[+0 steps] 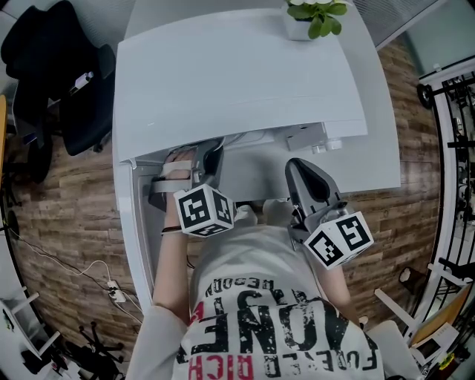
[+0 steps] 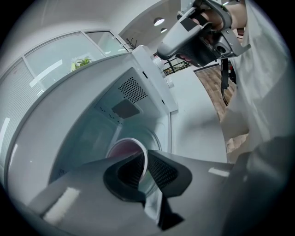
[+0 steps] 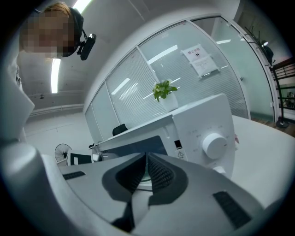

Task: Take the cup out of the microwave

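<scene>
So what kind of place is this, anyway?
Most likely an office or a lab workspace: glass partition walls with blinds behind them, a black office chair on wood-look flooring, and a white microwave with a potted plant nearby.

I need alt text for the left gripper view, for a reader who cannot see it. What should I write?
The left gripper has its two dark jaws closed on the rim of a white cup inside the open microwave. The cup's inside looks pinkish, and the white oven cavity fills the left of the picture.
</scene>
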Demonstrator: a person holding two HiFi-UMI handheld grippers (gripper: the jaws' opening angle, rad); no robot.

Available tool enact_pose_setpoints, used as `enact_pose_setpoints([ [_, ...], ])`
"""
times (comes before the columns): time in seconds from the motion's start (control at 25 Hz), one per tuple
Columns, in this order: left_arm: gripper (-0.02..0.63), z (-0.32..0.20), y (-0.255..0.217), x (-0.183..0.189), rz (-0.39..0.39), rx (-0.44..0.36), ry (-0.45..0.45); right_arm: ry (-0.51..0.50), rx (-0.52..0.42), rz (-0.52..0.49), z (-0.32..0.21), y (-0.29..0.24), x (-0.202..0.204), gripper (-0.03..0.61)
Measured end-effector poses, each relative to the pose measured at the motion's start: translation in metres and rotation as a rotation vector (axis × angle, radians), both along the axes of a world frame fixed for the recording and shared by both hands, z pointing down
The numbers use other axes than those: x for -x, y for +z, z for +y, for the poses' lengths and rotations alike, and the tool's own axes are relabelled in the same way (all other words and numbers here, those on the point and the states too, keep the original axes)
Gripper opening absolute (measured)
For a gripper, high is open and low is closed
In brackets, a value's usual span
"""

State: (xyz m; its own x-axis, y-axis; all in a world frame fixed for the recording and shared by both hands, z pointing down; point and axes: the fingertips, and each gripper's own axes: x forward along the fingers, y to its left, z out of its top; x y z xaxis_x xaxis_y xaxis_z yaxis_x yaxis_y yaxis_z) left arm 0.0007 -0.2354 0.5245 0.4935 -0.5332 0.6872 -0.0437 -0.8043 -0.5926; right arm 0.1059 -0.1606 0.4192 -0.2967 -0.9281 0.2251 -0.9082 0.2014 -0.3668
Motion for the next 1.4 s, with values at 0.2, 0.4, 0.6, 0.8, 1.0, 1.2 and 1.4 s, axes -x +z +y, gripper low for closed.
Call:
enact_pose_setpoints([
  [0.2,0.041,0.005,-0.013,0.003,0.032,0.017,-0.009,0.002,0.005,0.000,0.000,0.000,0.001,0.021],
  [0.4,0.041,0.013,-0.028,0.001,0.069,0.028,0.001,-0.006,0.006,0.005,-0.001,-0.001,0.001,0.021],
  [0.6,0.040,0.021,-0.036,0.001,0.093,0.034,0.002,-0.020,0.008,0.003,-0.001,0.000,0.002,0.021],
  [0.8,0.040,0.030,-0.043,0.003,0.088,0.044,-0.018,-0.041,-0.002,-0.004,-0.002,-0.003,0.000,0.021],
  [1.0,0.040,0.040,-0.050,0.001,0.092,0.040,-0.043,-0.063,-0.015,-0.007,0.001,-0.010,-0.006,0.021],
  [1.2,0.040,0.054,-0.056,-0.005,0.100,0.040,-0.071,-0.084,-0.023,0.008,0.010,-0.016,-0.020,0.021],
  [1.4,0.040,0.067,-0.062,-0.011,0.112,0.027,-0.103,-0.101,-0.036,0.010,0.021,-0.024,-0.032,0.021],
])
